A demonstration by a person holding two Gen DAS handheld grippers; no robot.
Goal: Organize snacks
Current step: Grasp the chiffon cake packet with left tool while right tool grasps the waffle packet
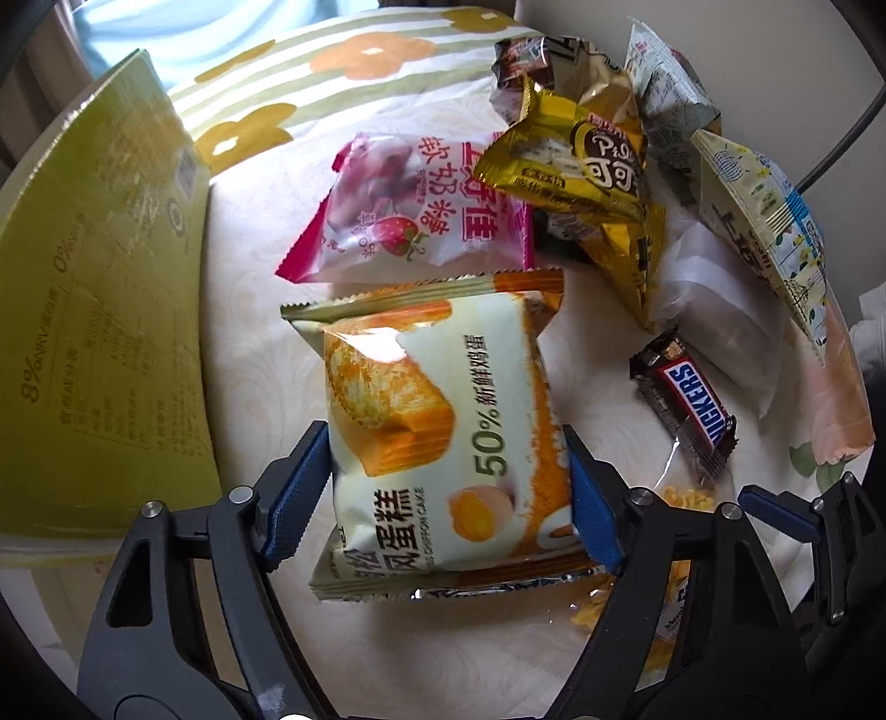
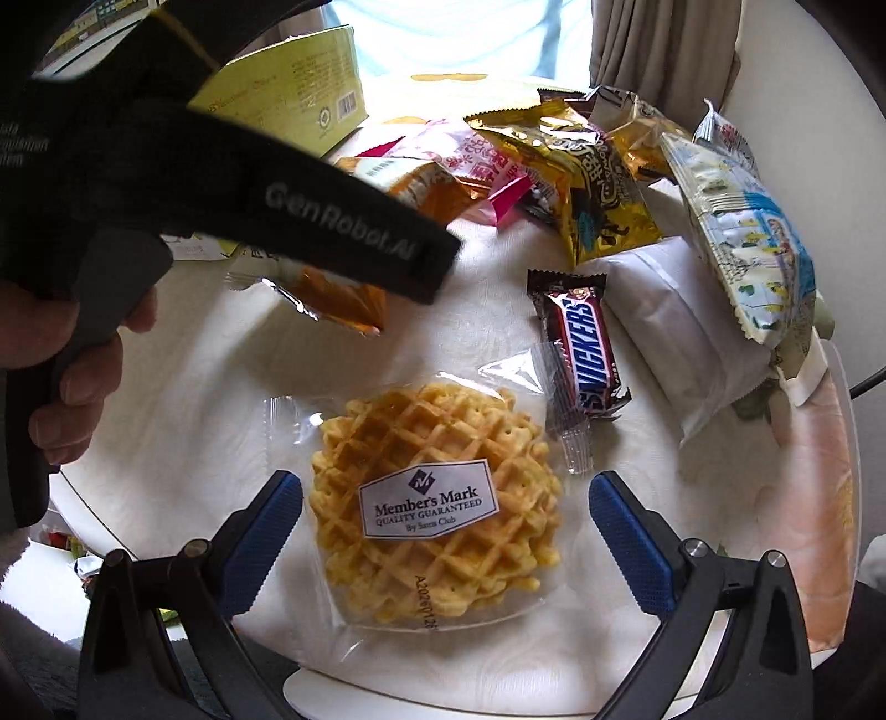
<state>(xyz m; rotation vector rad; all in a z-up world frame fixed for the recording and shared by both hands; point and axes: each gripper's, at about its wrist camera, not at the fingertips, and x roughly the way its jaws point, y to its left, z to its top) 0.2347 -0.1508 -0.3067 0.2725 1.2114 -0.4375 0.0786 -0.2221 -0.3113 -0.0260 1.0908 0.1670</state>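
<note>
Lengthwise between fingers (image 1: 302,490), cake packet (image 1: 437,432)

This looks like a home, a living or bedroom corner. A round white table (image 2: 183,399) is strewn with household snacks: a Snickers bar (image 2: 581,349), a Member's Mark waffle (image 2: 432,498) and a chiffon cake packet (image 1: 443,437). At twelve o'clock in the right wrist view, daylight comes through a window hung with a beige curtain (image 2: 659,44). A flower-patterned cushion (image 1: 354,61) lies at twelve o'clock in the left wrist view.
</note>
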